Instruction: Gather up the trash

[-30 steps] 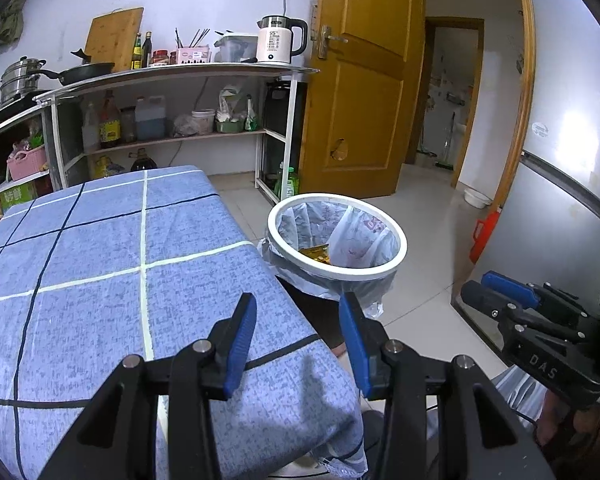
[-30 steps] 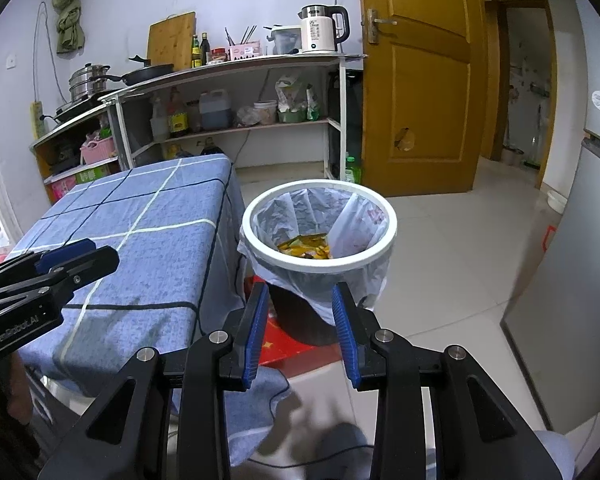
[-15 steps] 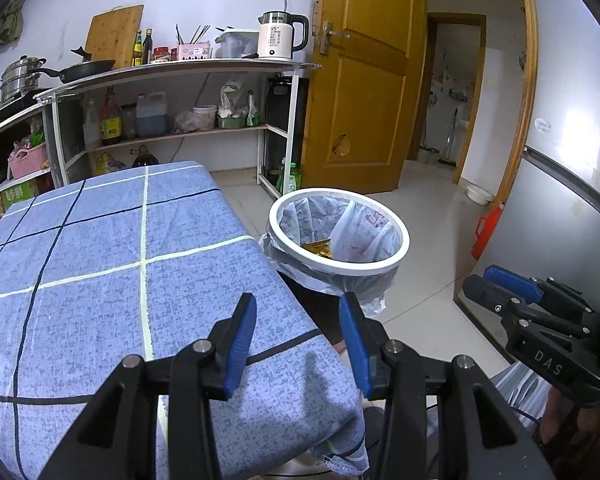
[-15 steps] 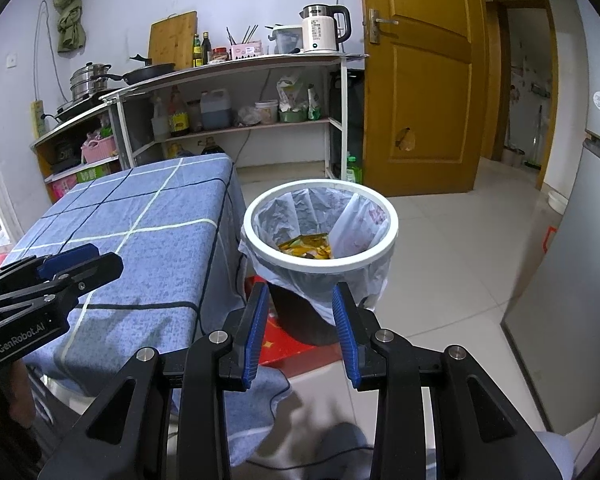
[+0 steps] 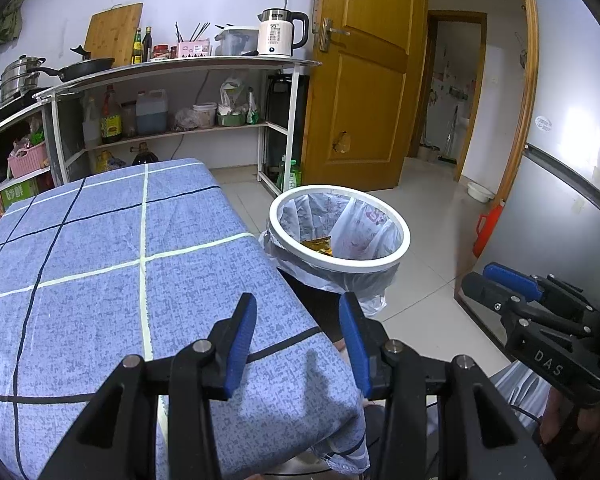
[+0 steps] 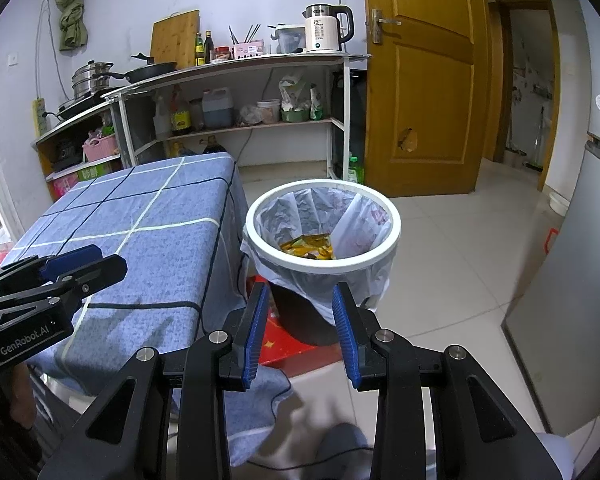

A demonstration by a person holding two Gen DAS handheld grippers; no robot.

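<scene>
A white-rimmed trash bin with a plastic liner stands on the floor beside the table; it also shows in the right wrist view. Yellow wrappers lie at its bottom, also visible in the left wrist view. My left gripper is open and empty above the near corner of the blue checked tablecloth. My right gripper is open and empty, in front of and below the bin's rim. Each gripper shows in the other's view, the left one and the right one.
The tablecloth covers the table left of the bin. A shelf rack with a kettle, pans and bottles lines the back wall. A wooden door is behind the bin. A grey fridge stands at the right. A red item lies under the bin.
Both grippers have drifted back and up very slightly, so the bin sits a little lower and further in view. Both stay open and empty.
</scene>
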